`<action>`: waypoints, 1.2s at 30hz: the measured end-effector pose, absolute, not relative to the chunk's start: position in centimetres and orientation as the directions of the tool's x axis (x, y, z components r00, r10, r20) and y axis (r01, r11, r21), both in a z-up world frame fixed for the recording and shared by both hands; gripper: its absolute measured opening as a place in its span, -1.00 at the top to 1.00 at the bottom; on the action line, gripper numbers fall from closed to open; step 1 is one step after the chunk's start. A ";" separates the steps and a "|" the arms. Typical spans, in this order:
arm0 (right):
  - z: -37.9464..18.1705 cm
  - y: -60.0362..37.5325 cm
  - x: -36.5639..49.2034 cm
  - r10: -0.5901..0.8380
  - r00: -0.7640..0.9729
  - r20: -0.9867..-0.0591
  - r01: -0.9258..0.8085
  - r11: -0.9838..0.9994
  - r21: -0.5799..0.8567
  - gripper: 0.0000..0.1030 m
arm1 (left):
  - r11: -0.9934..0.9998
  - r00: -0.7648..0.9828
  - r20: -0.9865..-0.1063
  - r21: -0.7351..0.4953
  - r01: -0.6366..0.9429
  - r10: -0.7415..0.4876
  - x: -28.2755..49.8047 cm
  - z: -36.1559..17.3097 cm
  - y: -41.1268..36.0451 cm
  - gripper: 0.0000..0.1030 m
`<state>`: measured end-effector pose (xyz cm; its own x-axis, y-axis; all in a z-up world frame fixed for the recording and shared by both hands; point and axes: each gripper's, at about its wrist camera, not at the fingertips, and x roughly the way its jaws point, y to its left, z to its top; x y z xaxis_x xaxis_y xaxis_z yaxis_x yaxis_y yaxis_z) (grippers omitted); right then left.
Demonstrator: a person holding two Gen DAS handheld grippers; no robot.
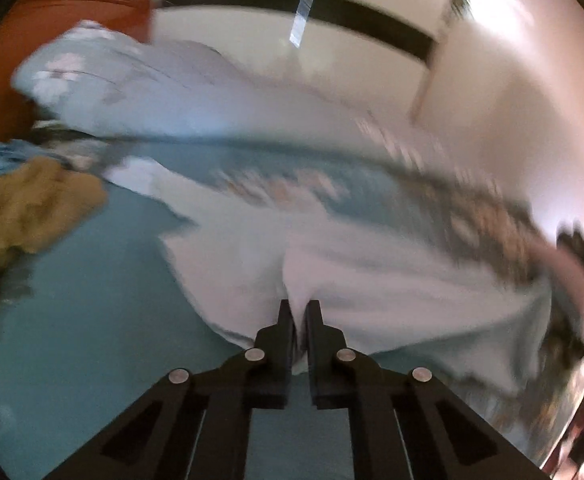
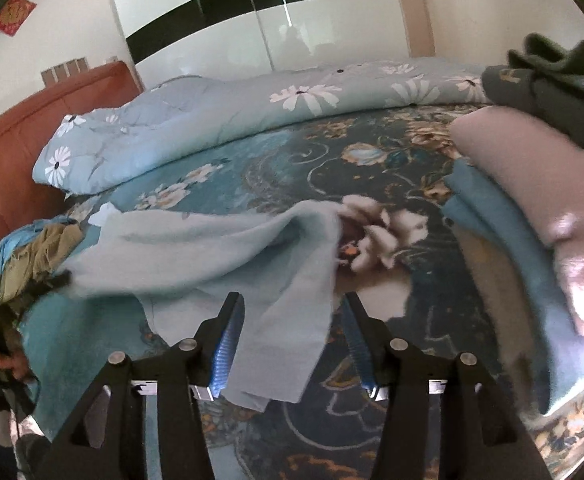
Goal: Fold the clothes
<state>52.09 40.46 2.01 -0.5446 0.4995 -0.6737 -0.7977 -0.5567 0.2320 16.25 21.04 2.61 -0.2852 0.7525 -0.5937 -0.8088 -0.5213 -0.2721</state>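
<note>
A pale blue garment lies crumpled across the floral bedspread. In the left wrist view the same pale garment stretches away from my left gripper, whose fingers are shut on a fold of it; that view is blurred by motion. My right gripper stands open above the bed, and a hanging end of the garment drapes down between its blue-padded fingers without being pinched.
A folded stack of pink, blue and dark green clothes sits at the right. A heap of tan and blue clothes lies at the left. A daisy-print quilt runs along the far side, before a red headboard and wardrobe.
</note>
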 end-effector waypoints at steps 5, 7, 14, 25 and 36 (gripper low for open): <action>1.6 40.6 52.7 0.483 -0.555 -0.677 -0.797 -0.542 0.266 -0.07 | -0.648 -0.445 -0.535 -0.281 -0.708 0.718 12.6 4.8 15.3 0.87; 1.3 40.6 52.4 0.467 -0.562 -0.683 -0.792 -0.543 0.281 -0.07 | -0.691 -0.475 -0.551 -0.289 -0.663 0.686 11.7 4.0 13.0 0.87; 0.0 40.2 50.3 0.394 -0.600 -0.696 -0.757 -0.561 0.335 -0.07 | -0.819 -0.562 -0.609 -0.305 -0.486 0.560 8.5 1.3 5.1 0.87; -1.9 39.5 45.1 0.245 -0.670 -0.701 -0.671 -0.605 0.430 -0.08 | -0.819 -0.512 -0.654 -0.332 -0.468 0.557 8.6 -0.3 2.4 0.72; -2.6 44.1 40.6 0.195 -0.732 -0.652 -0.636 -0.540 0.552 -0.08 | -0.764 -0.516 -0.601 -0.277 -0.582 0.611 11.1 3.6 3.9 -0.09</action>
<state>40.63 44.09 -2.56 -0.7324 0.1954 -0.6523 -0.6356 -0.5398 0.5520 11.11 3.91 3.61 -0.5157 0.6106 -0.6011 -0.5824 -0.7643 -0.2767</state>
